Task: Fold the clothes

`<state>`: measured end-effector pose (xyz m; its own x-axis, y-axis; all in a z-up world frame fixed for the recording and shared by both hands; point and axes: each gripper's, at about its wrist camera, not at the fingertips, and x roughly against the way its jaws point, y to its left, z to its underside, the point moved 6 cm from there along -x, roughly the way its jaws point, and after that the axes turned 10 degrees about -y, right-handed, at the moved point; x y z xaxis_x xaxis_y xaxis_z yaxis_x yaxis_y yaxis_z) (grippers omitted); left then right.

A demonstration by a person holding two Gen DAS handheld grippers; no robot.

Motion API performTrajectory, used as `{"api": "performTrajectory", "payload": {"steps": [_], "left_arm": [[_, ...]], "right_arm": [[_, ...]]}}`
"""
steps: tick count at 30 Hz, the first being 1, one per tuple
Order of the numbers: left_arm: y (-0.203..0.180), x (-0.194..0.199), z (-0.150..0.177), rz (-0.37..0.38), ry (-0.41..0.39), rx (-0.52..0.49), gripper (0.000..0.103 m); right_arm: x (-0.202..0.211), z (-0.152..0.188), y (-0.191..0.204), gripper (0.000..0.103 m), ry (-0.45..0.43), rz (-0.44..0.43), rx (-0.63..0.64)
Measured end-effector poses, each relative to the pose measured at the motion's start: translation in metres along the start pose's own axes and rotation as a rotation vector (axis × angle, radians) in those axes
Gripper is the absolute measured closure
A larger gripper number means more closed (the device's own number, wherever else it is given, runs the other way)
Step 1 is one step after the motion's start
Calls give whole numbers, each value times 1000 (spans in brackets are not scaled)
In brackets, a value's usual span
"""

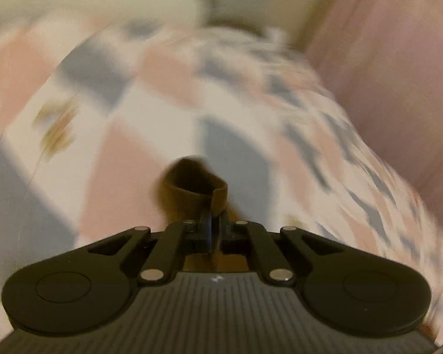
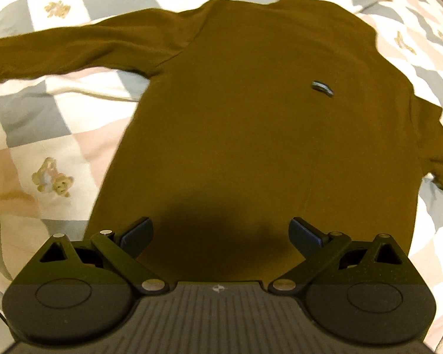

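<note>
The left gripper [image 1: 212,221] is clenched on the brown cuff [image 1: 191,190] of the olive long-sleeved shirt [image 2: 251,112], while the right gripper [image 2: 221,236] hangs spread wide over its hem on the checkered bedspread [image 2: 44,112].

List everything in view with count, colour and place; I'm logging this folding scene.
sweater: one, olive-brown, spread flat on the bedspread, one sleeve stretched out to the left in the right wrist view
cuff: one, brown, sleeve end pinched in the left gripper
badge: one, grey, small, on the sweater's chest
bedspread: one, checked pink, grey and white with small bear prints, under the sweater
curtain: one, pink, beyond the bed; blurred
left gripper: one, black, shut on the cuff
right gripper: one, black, open, above the sweater's hem
</note>
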<state>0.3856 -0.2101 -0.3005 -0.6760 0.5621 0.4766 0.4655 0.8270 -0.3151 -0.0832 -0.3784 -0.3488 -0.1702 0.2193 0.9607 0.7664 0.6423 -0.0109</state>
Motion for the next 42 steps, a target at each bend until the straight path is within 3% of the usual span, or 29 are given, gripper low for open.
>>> {"api": "performTrajectory", "payload": {"steps": [4, 8, 11, 13, 16, 19, 24, 27, 28, 30, 34, 38, 40, 41, 42], "left_arm": [[-126, 58, 15, 243, -43, -234, 102], [-246, 122, 77, 514, -13, -344, 101], [-317, 149, 159, 664, 118, -378, 95], [-348, 156, 232, 713, 263, -480, 78], [-361, 170, 332, 697, 438, -701, 79], [-354, 195, 361, 690, 451, -827, 79], [-336, 209, 342, 674, 392, -894, 76], [-328, 193, 336, 635, 402, -903, 77], [-327, 189, 335, 622, 404, -903, 77], [-325, 179, 329, 604, 407, -890, 77], [-320, 167, 322, 578, 407, -871, 77], [-317, 162, 318, 580, 412, -860, 77], [-317, 159, 317, 585, 403, -867, 77], [-318, 157, 317, 585, 402, -864, 77], [-318, 155, 316, 584, 401, -861, 77]], "right_arm": [[6, 6, -33, 3, -33, 3, -67], [18, 12, -84, 3, -93, 30, -154], [27, 19, -137, 3, -154, 41, -271], [32, 26, -173, 5, -197, 30, -376], [38, 38, -221, 18, -289, -45, -551], [29, 42, -245, 19, -364, -208, -708], [-10, 26, -235, 23, -348, -469, -808], [-32, 3, -210, 46, -349, -581, -743], [-36, -5, -200, 52, -354, -593, -705], [-37, -16, -179, 52, -378, -616, -594], [-47, -27, -148, 52, -405, -555, -340], [-63, -36, -144, 52, -395, -588, -355], [-68, -36, -144, 76, -361, -633, -382], [-71, -35, -146, 81, -336, -650, -394], [-72, -32, -149, 94, -307, -667, -414]]}}
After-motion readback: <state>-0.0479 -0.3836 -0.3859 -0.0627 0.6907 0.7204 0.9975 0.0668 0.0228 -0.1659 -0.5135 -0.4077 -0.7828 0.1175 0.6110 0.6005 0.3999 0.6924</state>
